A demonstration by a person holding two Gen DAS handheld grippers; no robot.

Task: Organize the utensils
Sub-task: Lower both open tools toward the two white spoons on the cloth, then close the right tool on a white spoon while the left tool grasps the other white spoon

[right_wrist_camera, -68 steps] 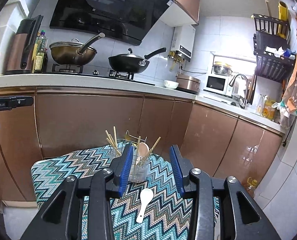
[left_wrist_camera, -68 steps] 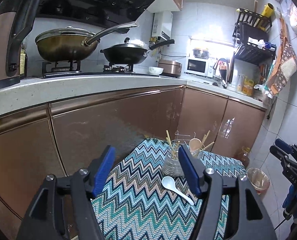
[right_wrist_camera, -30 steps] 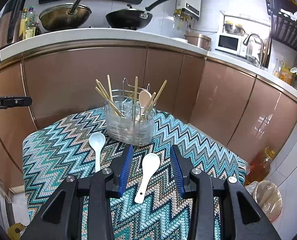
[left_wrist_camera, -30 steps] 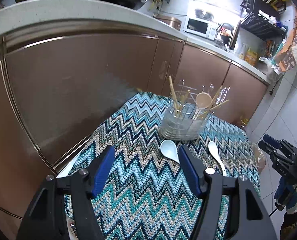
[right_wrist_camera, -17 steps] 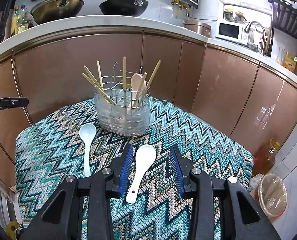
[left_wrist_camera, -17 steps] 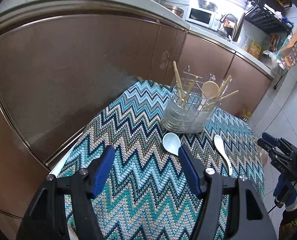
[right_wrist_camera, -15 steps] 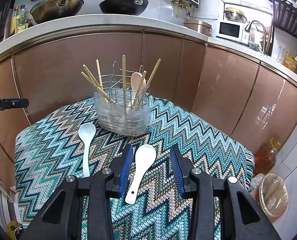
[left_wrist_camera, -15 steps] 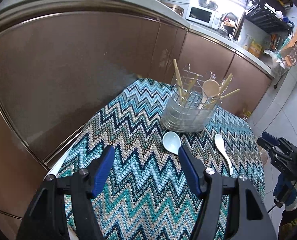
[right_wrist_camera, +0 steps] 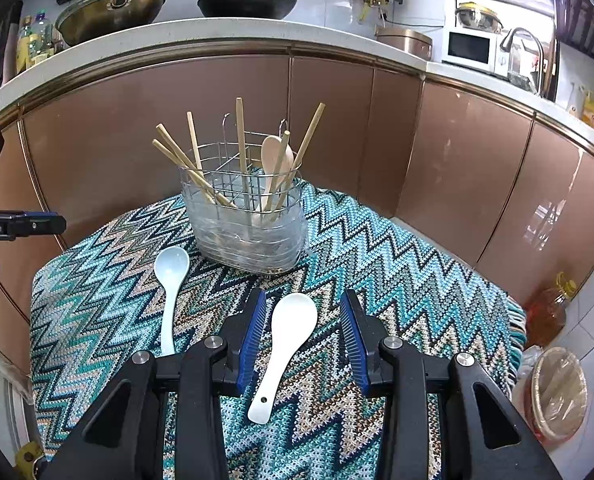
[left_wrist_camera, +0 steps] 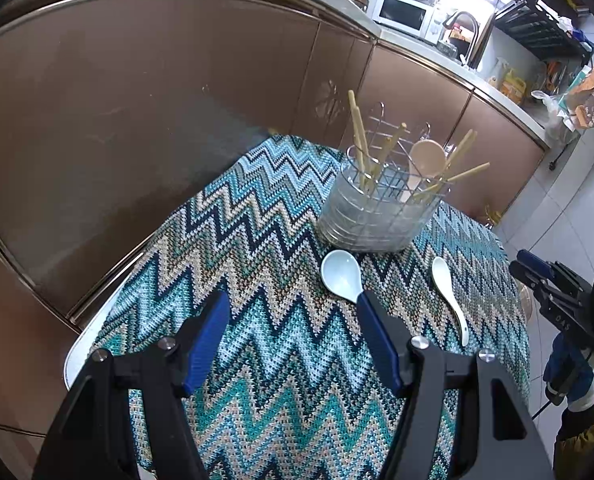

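Two smooth white spoons [right_wrist_camera: 285, 344] [right_wrist_camera: 171, 284] lie on a bumpy zigzag cloth [right_wrist_camera: 377, 248]. A round wire basket [right_wrist_camera: 245, 216] holds thin wooden sticks. The right gripper [right_wrist_camera: 303, 336] and the left gripper [left_wrist_camera: 291, 340] have their blue ridged fingers apart, holding nothing.

The left gripper [left_wrist_camera: 293, 312] fills the lower centre of its frame, angled downward, jaws wide apart and empty. The right gripper [right_wrist_camera: 303, 312], lower centre too, points down with jaws parted, pressing nothing.
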